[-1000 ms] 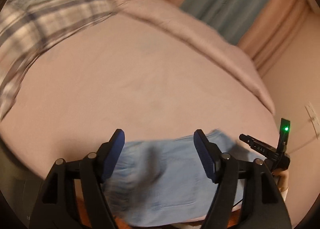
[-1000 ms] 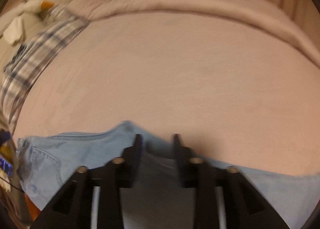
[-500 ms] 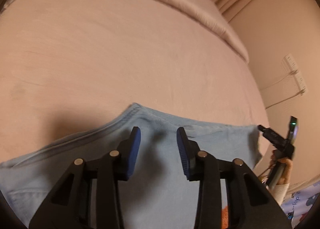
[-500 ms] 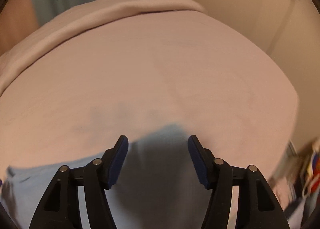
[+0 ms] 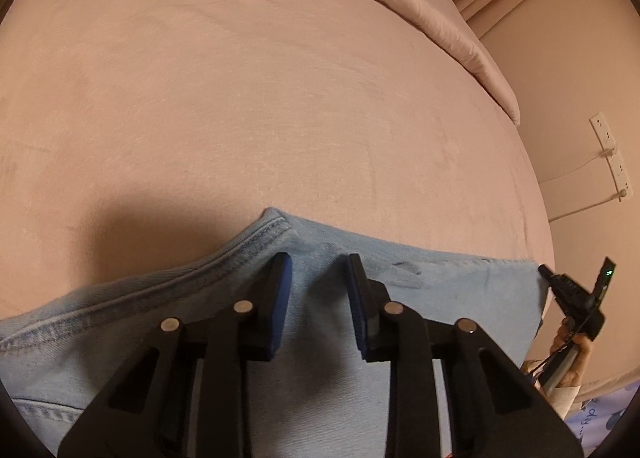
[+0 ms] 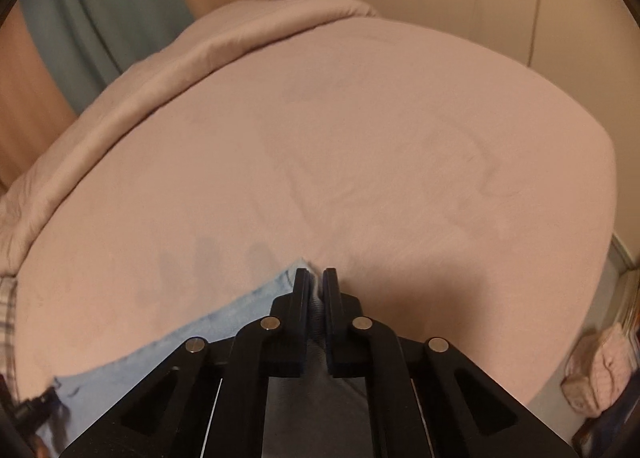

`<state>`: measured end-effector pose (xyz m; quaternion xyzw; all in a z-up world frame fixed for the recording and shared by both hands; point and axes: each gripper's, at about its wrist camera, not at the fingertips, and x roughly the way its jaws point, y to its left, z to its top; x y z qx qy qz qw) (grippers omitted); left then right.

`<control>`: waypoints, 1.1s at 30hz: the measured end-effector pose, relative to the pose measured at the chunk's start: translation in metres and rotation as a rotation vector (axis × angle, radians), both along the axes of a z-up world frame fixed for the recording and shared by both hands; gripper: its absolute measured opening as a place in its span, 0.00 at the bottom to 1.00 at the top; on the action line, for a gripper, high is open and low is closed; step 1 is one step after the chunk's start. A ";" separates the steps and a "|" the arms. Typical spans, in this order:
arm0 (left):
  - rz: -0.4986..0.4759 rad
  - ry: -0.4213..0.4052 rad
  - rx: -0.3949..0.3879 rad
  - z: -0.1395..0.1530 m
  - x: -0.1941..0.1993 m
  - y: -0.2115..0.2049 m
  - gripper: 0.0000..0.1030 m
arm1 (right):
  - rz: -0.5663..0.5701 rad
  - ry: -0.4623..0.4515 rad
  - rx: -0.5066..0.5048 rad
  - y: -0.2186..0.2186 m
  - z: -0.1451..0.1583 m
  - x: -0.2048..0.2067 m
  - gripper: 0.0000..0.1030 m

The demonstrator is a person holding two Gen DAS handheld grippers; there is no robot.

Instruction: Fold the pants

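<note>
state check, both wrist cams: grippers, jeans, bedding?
left gripper: open, jaws apart over the denim, nothing clamped.
right gripper: shut on the jeans, pinching a corner edge.
jeans: light blue, lying on the bed near its front edge, one seamed edge raised in a peak.
bed sheet: pink, spread mostly flat, faint creases.
duvet: pink, bunched in a roll along the far side.

The pants point(image 5: 320, 338) run off the lower edge (tongs cover part).
</note>
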<state>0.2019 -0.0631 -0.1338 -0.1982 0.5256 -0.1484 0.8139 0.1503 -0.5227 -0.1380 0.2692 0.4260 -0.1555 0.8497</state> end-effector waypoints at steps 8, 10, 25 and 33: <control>0.045 0.024 -0.065 0.010 -0.014 0.014 0.29 | 0.009 0.089 -0.097 0.009 -0.017 0.016 0.04; 0.032 0.014 -0.068 0.020 -0.025 0.015 0.35 | 0.008 0.082 -0.067 0.009 -0.007 0.007 0.09; -0.048 0.001 -0.035 0.026 -0.120 0.000 0.47 | -0.032 0.098 -0.040 0.015 -0.026 -0.073 0.13; -0.010 0.042 -0.072 0.002 -0.130 0.015 0.47 | -0.076 0.058 -0.009 0.006 -0.023 -0.088 0.07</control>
